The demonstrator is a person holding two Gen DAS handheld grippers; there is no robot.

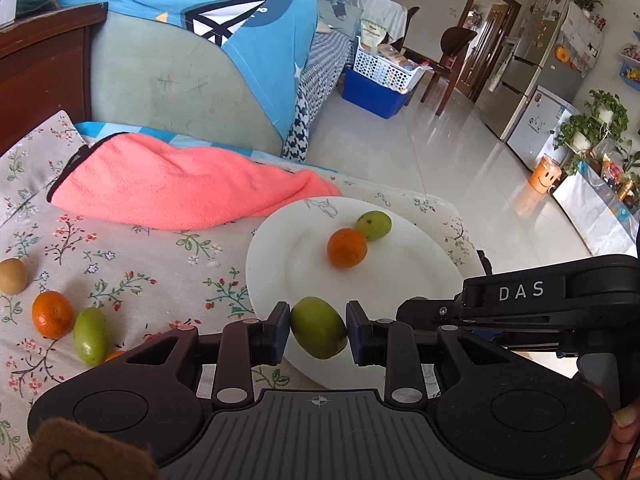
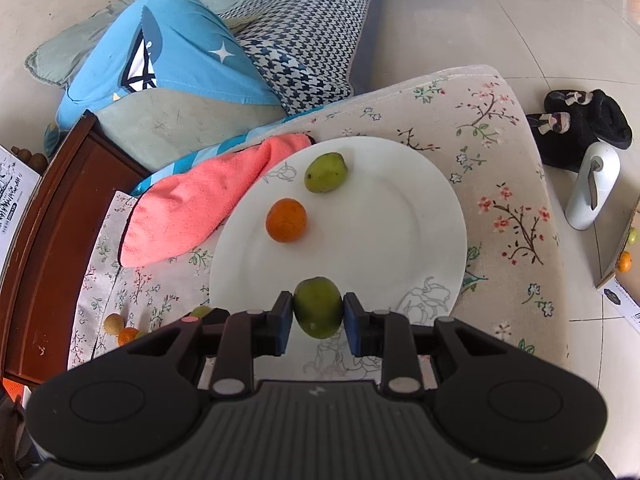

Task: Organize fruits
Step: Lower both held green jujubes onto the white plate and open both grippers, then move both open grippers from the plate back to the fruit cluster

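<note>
Both hand-held grippers carry fruit: the left gripper [image 1: 318, 330] is clamped on a green fruit [image 1: 319, 333] over the white plate's [image 1: 420, 280] near rim, the right gripper [image 2: 316, 314] pinches another green one [image 2: 318, 313] likewise. To do this well, lower each fruit onto bare plate before parting the jaws (round fruit rolls), clear of the orange [image 1: 347, 247] at twelve o'clock; loose fruit [image 1: 91, 335] waits on the floral cloth [image 1: 160, 264] around nine o'clock

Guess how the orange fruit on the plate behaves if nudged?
The orange fruit looks round, so it would probably roll across the smooth white plate. It sits apart from the green fruit, which might stop it. Likely firm.
</note>
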